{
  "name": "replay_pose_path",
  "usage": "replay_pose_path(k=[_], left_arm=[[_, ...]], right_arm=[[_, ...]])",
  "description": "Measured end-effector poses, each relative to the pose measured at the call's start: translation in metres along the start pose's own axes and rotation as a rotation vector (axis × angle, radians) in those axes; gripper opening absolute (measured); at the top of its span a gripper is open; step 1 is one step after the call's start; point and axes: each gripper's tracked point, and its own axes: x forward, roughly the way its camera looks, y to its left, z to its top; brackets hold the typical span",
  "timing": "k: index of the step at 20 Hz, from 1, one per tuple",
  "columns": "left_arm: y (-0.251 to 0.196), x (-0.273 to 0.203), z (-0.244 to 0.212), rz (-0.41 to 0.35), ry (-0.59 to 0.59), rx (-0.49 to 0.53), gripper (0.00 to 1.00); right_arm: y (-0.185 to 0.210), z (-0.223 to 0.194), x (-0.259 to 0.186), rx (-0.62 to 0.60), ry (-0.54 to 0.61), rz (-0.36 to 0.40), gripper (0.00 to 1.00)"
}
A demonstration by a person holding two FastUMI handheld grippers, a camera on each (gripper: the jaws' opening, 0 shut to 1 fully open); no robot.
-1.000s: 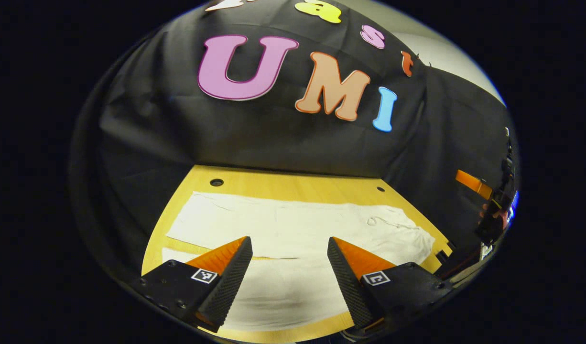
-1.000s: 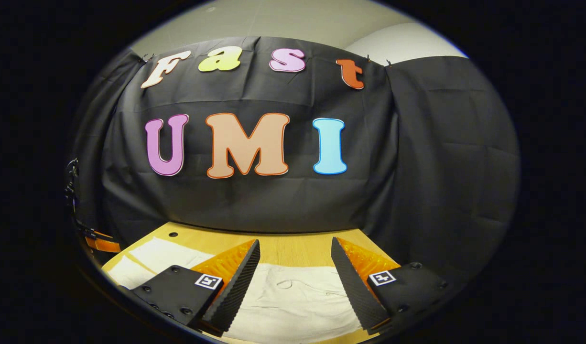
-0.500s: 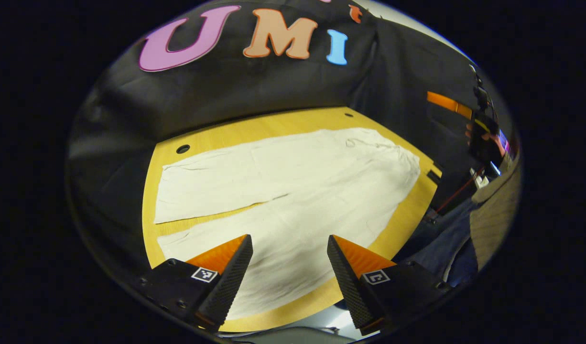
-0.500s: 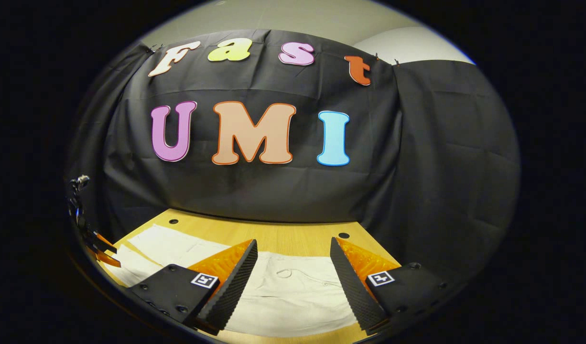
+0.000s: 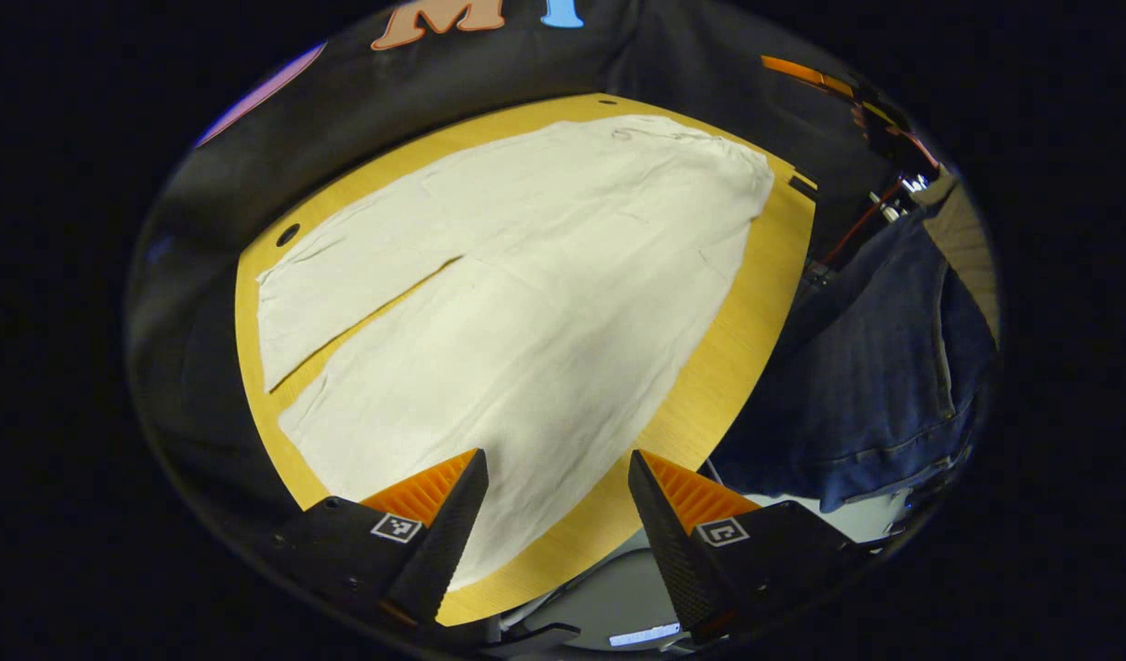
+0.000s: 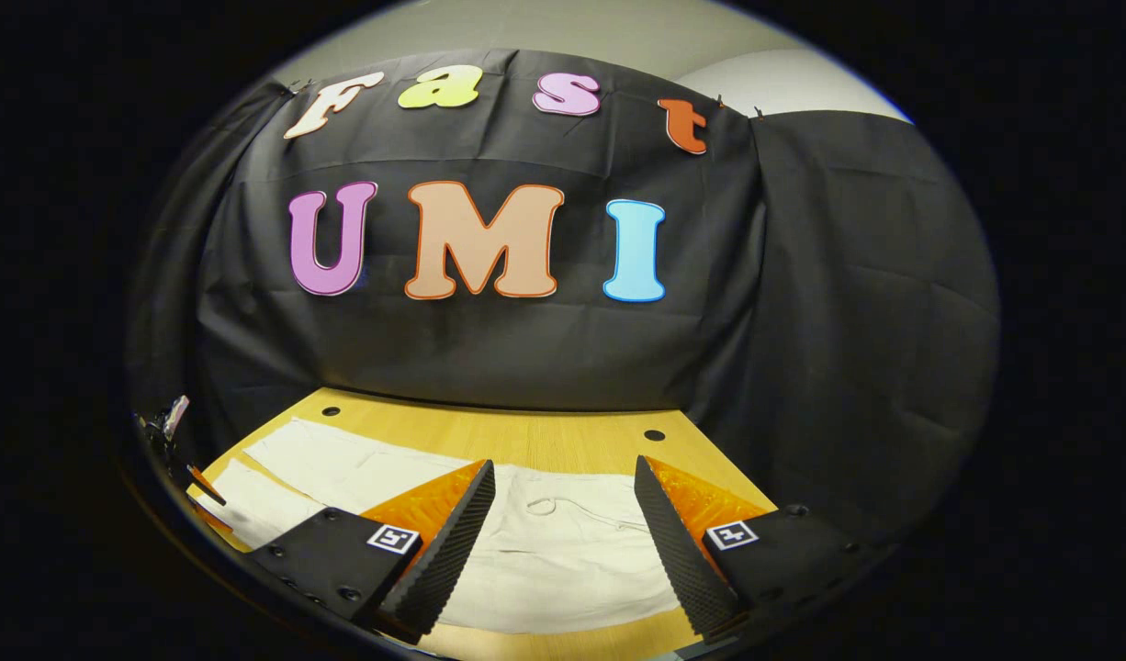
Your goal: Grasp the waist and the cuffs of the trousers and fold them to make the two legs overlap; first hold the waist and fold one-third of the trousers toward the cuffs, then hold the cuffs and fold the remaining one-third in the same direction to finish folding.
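I see cream-white trousers (image 5: 526, 303) of soft, matt woven cloth, lightly creased, lying on a smooth yellow wooden tabletop (image 5: 710, 386) with a faint sheen. My left gripper's fingers (image 5: 659, 537) have a finely ribbed, matt rubbery face, and beside the table a person's dark blue denim jeans (image 5: 875, 367) look coarse and stitched.

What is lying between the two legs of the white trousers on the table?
Nothing: in the left gripper view the trousers show a narrow wedge of bare wooden table between their legs, widening toward the cuffs.

Black cloth wall (image 6: 545, 358) behind wooden table (image 6: 545, 441); pale, possibly plaster, wall (image 6: 618, 37) above.
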Motion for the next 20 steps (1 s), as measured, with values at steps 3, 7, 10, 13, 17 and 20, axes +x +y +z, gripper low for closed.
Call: replay_pose_path(k=[3, 7, 10, 13, 17, 20], left_arm=[[0.01, 0.005, -0.023, 0.006, 0.093, 0.08, 0.89], [0.013, 0.011, -0.039, -0.007, 0.163, 0.099, 0.85], [0.017, 0.013, -0.045, -0.005, 0.191, 0.116, 0.79], [0.018, 0.019, -0.056, -0.005, 0.227, 0.131, 0.78], [0.017, 0.019, -0.06, -0.012, 0.26, 0.149, 0.76], [0.016, 0.019, -0.058, -0.021, 0.276, 0.167, 0.76]], right_arm=[[-0.002, -0.004, 0.0, -0.005, 0.006, 0.001, 0.98], [-0.006, -0.005, -0.001, -0.005, 0.012, -0.003, 0.98], [-0.011, -0.007, -0.001, -0.003, 0.017, -0.007, 0.98], [-0.016, -0.009, 0.0, 0.003, 0.021, -0.011, 0.98], [-0.022, -0.011, 0.003, -0.006, 0.03, -0.013, 0.98], [-0.024, -0.018, 0.006, -0.016, 0.043, -0.006, 0.98]])
